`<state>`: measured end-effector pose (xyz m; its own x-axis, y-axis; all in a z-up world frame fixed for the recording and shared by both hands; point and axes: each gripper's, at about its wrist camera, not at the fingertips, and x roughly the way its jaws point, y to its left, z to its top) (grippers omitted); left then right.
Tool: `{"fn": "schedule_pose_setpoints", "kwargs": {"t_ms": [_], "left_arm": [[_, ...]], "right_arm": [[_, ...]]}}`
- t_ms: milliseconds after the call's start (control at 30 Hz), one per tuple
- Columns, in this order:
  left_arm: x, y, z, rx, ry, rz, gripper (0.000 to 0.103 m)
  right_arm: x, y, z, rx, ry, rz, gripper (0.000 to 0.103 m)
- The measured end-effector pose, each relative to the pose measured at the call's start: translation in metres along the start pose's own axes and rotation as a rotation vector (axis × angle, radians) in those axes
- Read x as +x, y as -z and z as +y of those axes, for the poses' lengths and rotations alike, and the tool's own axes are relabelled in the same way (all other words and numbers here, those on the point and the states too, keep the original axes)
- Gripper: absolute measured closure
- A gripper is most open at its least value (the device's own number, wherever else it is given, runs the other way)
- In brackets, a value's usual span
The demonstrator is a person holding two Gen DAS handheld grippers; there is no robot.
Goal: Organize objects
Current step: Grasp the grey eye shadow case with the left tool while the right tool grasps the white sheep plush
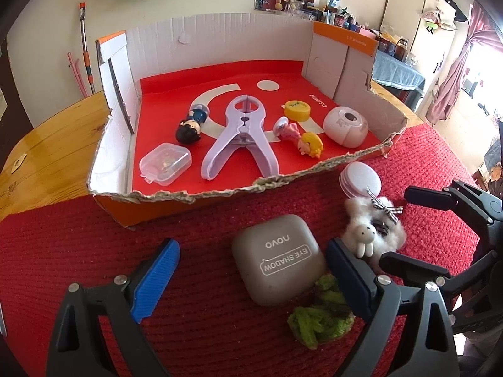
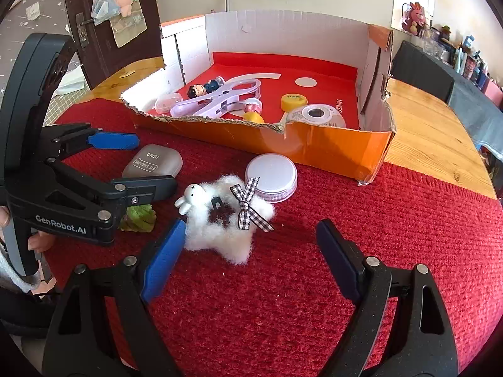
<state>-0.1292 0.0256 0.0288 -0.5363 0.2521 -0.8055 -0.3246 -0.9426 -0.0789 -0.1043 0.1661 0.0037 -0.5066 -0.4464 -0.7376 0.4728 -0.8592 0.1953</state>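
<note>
My left hand-held gripper (image 1: 251, 278) is spread wide around the grey eye shadow case (image 1: 278, 259), pads not touching it, so nothing's gripped. The case sits on the red mat (image 1: 94, 251) over the worktop (image 1: 53, 144), right in front of the torn cardboard box (image 1: 220, 193). A green fuzzy bit (image 1: 320, 317) lies against its near corner. My right hand-held gripper (image 2: 248, 257) is also apart and empty, its left pad beside the fluffy white bunny clip (image 2: 226, 216). The round tin (image 2: 272, 176) is just behind that. The box already has the purple clamp (image 1: 240, 136) and figurines in it.
</note>
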Motion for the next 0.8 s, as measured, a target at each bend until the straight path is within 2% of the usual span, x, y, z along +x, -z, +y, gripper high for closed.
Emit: {"fn": "schedule_pose_setpoints", "kwargs": {"t_ms": [367, 800], "left_arm": [[-0.008, 0.007, 0.025, -0.037, -0.023, -0.007, 0.007], [-0.012, 0.010, 0.033, -0.027, -0.027, -0.030, 0.009]], "right_arm": [[0.005, -0.004, 0.004, -0.024, -0.019, 0.001, 0.018], [0.006, -0.005, 0.007, -0.027, -0.024, 0.009, 0.018]]}}
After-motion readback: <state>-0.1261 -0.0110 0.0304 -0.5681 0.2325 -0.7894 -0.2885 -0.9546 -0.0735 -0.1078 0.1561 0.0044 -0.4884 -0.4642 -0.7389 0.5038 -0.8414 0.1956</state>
